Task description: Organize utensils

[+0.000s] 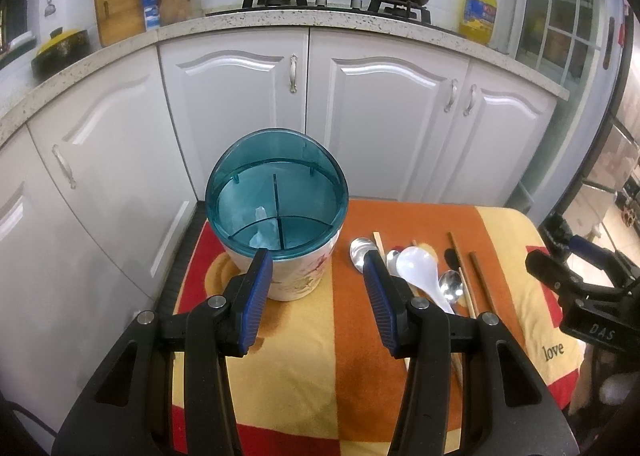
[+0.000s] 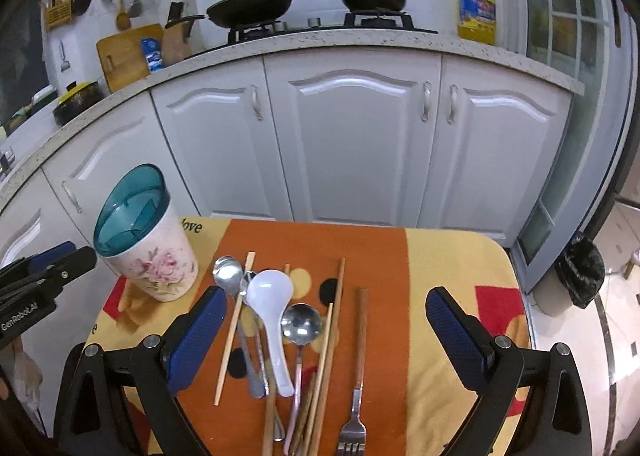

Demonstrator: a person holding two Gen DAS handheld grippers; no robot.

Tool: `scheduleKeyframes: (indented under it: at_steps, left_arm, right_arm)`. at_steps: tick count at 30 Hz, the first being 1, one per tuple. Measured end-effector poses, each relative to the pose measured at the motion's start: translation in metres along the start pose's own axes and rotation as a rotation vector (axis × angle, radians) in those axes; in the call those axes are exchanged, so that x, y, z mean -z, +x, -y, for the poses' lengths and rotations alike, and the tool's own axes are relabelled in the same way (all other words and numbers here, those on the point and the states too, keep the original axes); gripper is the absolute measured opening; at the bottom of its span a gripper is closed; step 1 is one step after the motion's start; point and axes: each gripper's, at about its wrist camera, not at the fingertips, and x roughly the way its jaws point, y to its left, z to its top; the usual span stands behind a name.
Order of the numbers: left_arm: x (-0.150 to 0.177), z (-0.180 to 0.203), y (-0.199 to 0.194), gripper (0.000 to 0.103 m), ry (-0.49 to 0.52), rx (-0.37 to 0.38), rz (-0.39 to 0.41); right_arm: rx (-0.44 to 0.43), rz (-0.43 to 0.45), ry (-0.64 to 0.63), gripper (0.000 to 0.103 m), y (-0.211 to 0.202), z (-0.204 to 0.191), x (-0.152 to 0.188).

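Observation:
A utensil holder (image 1: 276, 216) with a teal divided top and a white floral body (image 2: 154, 256) stands at the table's far left. Utensils lie loose on the cloth to its right: a white plastic spoon (image 2: 270, 304), metal spoons (image 2: 301, 322), wooden chopsticks (image 2: 236, 320) and a fork with a wooden handle (image 2: 358, 376). My left gripper (image 1: 318, 256) is open and empty, just short of the holder. My right gripper (image 2: 326, 296) is open and empty, above the utensils. The white spoon also shows in the left wrist view (image 1: 420, 268).
The small table carries a yellow, orange and red cloth (image 2: 452, 268). White kitchen cabinets (image 2: 352, 144) stand right behind it, with a stove, pans and an oil bottle (image 2: 476, 8) on the counter. A black-bagged bin (image 2: 580, 272) stands on the floor at right.

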Motion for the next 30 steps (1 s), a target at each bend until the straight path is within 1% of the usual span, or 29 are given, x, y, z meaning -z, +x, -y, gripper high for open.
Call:
scheduleKeyframes:
  at_steps: [6,15,30]
  left_arm:
    - [0.001,0.003,0.0,0.047,-0.001,-0.005,-0.001]
    - [0.001,0.007,-0.003,0.047,0.007,0.005,0.008]
    - [-0.003,0.014,-0.007,0.047,0.022,0.03,0.013]
  right_arm:
    - [-0.01,-0.005,0.003,0.099,-0.006,-0.004,0.001]
    - [0.01,0.008,-0.014,0.1,-0.014,-0.011,-0.005]
    - [0.047,0.025,-0.009,0.099,-0.024,-0.008,-0.009]
